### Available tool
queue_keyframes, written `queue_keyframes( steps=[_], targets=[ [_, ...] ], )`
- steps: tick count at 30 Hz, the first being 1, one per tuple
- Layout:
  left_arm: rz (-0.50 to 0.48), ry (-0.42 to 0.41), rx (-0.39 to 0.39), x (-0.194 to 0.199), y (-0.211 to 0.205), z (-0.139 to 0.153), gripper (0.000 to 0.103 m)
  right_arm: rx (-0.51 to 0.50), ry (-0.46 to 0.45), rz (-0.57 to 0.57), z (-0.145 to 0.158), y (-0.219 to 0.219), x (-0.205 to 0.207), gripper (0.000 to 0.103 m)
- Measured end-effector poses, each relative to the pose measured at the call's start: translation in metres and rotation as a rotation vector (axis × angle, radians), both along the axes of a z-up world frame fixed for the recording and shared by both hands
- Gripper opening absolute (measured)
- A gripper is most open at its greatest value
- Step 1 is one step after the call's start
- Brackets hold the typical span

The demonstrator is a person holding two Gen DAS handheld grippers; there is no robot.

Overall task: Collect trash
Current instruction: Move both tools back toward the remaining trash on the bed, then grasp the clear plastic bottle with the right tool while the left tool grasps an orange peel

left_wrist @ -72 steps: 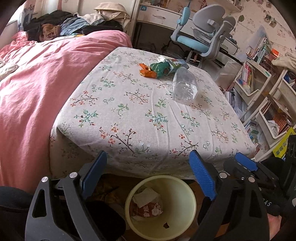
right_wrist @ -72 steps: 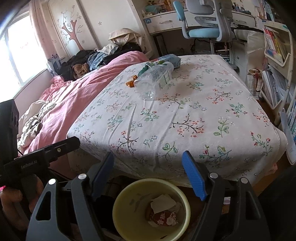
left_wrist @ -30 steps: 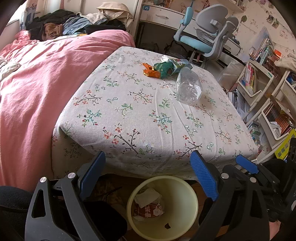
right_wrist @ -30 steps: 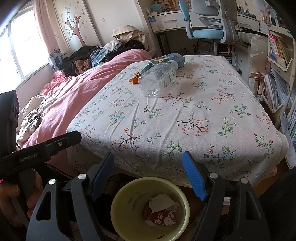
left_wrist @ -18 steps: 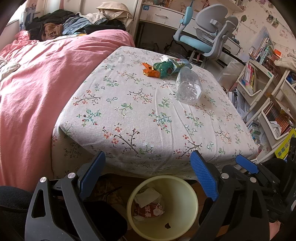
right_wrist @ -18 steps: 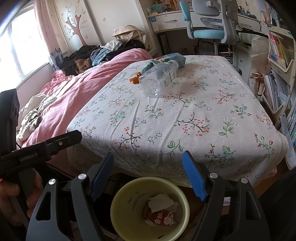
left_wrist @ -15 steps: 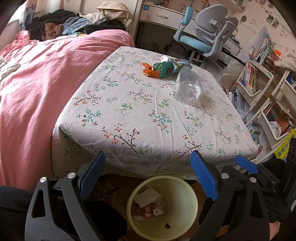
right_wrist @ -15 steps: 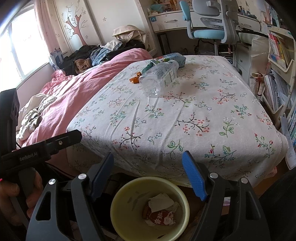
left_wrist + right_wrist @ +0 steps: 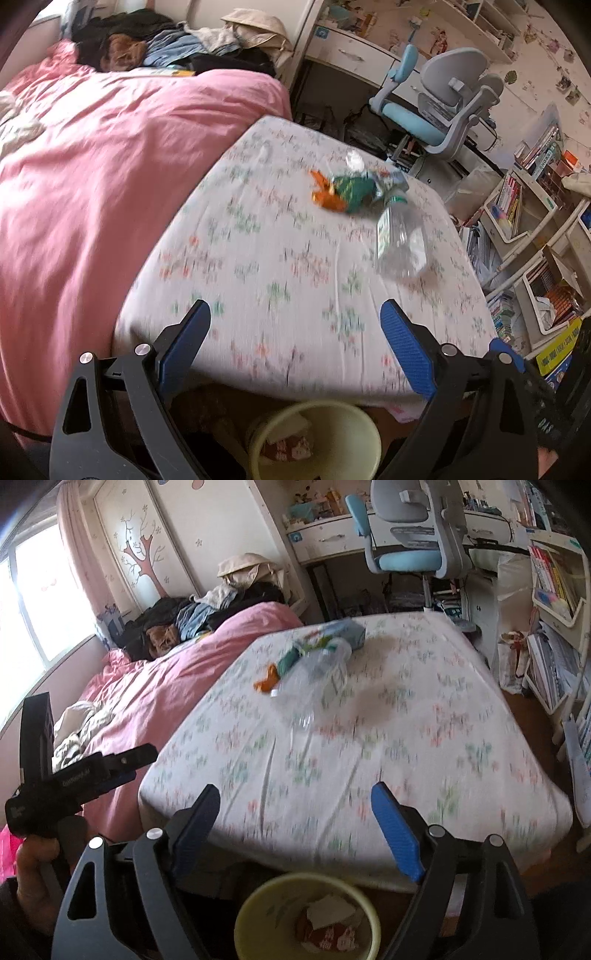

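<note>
My left gripper hangs with its jaws wide apart and nothing between them; my right gripper has just been opening its jaws, also bare. The clear bottle lies on its side right of centre on the floral sheet, touching the green and orange wrappers above it. The yellow bin sits at bottom centre, with crumpled trash inside.
</note>
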State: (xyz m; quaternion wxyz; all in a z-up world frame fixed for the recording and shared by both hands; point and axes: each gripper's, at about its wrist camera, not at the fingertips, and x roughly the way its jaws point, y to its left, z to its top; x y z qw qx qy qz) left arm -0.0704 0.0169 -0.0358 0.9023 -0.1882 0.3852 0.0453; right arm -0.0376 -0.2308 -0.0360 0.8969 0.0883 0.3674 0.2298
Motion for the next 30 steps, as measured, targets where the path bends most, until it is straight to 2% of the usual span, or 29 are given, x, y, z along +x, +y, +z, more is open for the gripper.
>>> queue_keyframes(
  steps=[5,10,16,20,24,27,30],
  targets=[
    [-0.055,0.033,0.026,0.049,0.007,0.004,0.09,-0.001,0.029,-0.004,0.006,0.011,0.05,0.081],
    [-0.106,0.063,0.069,0.094,0.008,0.001,0.09,-0.015,0.077,-0.019,-0.005,0.033,0.103,0.081],
    [-0.131,0.116,0.088,0.143,0.011,-0.017,0.09,-0.06,0.092,0.005,-0.016,0.063,0.137,0.081],
    [-0.155,0.128,0.095,0.164,0.007,-0.027,0.09,-0.133,0.122,0.024,-0.027,0.068,0.155,0.081],
    [-0.206,0.126,0.14,0.19,-0.004,-0.034,0.09,-0.183,0.14,0.088,-0.025,0.056,0.161,0.072],
    [-0.218,0.133,0.136,0.209,-0.005,-0.041,0.09,-0.25,0.14,0.131,-0.019,0.042,0.163,0.062],
    [-0.232,0.13,0.148,0.223,-0.009,-0.045,0.09,-0.263,0.148,0.132,-0.018,0.026,0.164,0.056]
  ],
)
